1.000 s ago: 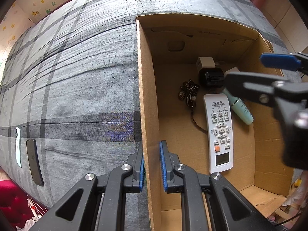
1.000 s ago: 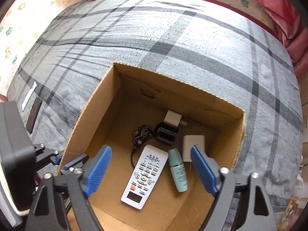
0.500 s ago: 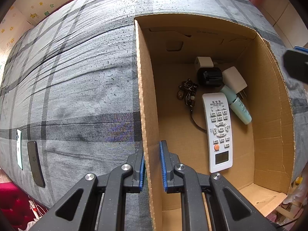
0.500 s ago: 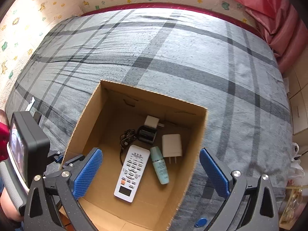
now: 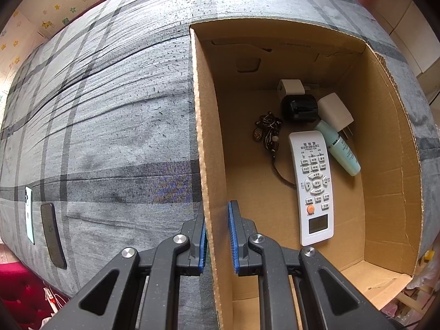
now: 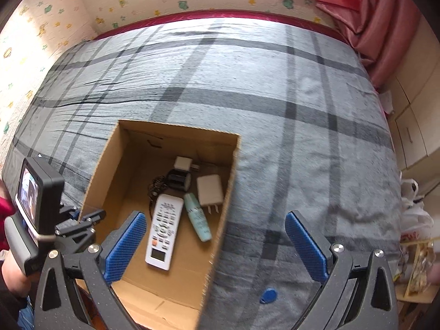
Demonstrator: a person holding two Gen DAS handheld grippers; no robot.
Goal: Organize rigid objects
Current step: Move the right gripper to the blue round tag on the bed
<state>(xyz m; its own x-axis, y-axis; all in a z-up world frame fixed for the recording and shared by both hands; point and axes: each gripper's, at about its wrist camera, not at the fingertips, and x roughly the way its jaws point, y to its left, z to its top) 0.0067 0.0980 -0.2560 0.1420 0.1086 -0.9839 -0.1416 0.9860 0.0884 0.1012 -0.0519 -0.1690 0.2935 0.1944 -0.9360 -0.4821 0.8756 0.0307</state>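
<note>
Nearby, blue tag (image 6: 269,295) on bedspread (image 6: 247,88), two phones (image 5: 41,225) at edge

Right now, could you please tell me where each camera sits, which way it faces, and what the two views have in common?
Left wrist: low at the cardboard box, looking along its wall and into it; the left gripper clamps that wall.
Right wrist: high above the bed, looking down into the box and at a blue tag outside it; the right gripper is open, and the left gripper shows at the box edge.
Shared: box, remote, green bottle, chargers.
</note>
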